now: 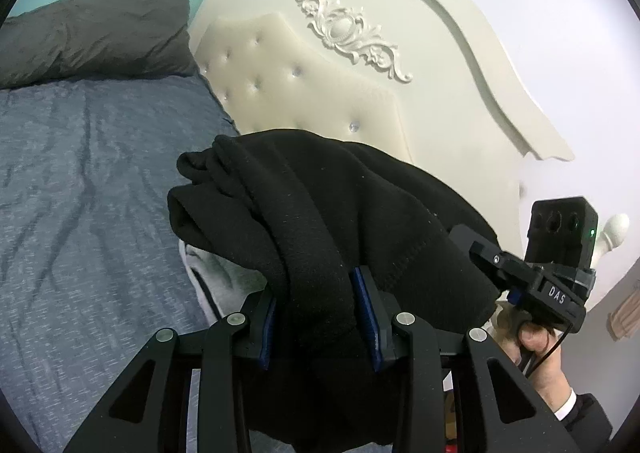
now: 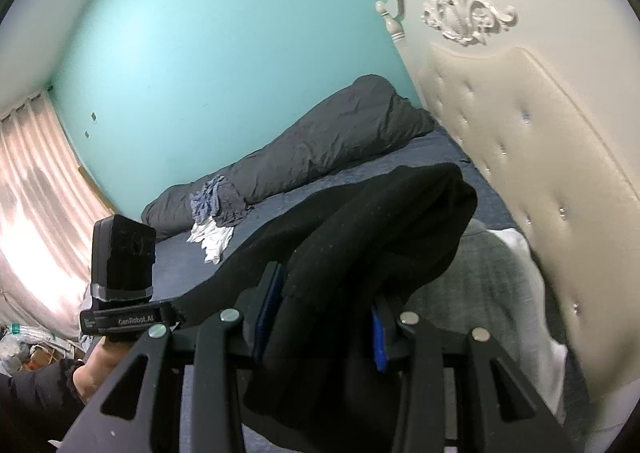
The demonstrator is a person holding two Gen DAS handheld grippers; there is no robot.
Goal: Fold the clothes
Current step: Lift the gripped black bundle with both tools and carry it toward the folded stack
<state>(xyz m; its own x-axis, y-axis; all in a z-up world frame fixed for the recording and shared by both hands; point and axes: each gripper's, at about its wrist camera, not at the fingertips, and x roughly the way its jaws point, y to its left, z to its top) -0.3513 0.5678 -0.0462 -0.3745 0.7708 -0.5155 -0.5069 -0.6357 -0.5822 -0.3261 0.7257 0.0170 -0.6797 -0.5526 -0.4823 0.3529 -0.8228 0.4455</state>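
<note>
A folded black garment (image 1: 320,209) is held up above the blue bedspread (image 1: 88,181). My left gripper (image 1: 320,313) is shut on one bunched edge of it. My right gripper (image 2: 324,317) is shut on the other edge of the same black garment (image 2: 372,221); its body also shows at the right of the left wrist view (image 1: 532,277). The left gripper's camera housing shows at the left of the right wrist view (image 2: 122,265). A grey and white folded garment (image 2: 500,273) lies on the bed under the black one, near the headboard; it also shows in the left wrist view (image 1: 216,269).
A cream tufted headboard (image 1: 312,73) stands close behind the garment. A dark grey duvet (image 2: 320,145) lies along the teal wall (image 2: 200,53). A small pile of blue-grey and white clothes (image 2: 214,213) sits on the bed. Curtains (image 2: 32,189) hang at the left.
</note>
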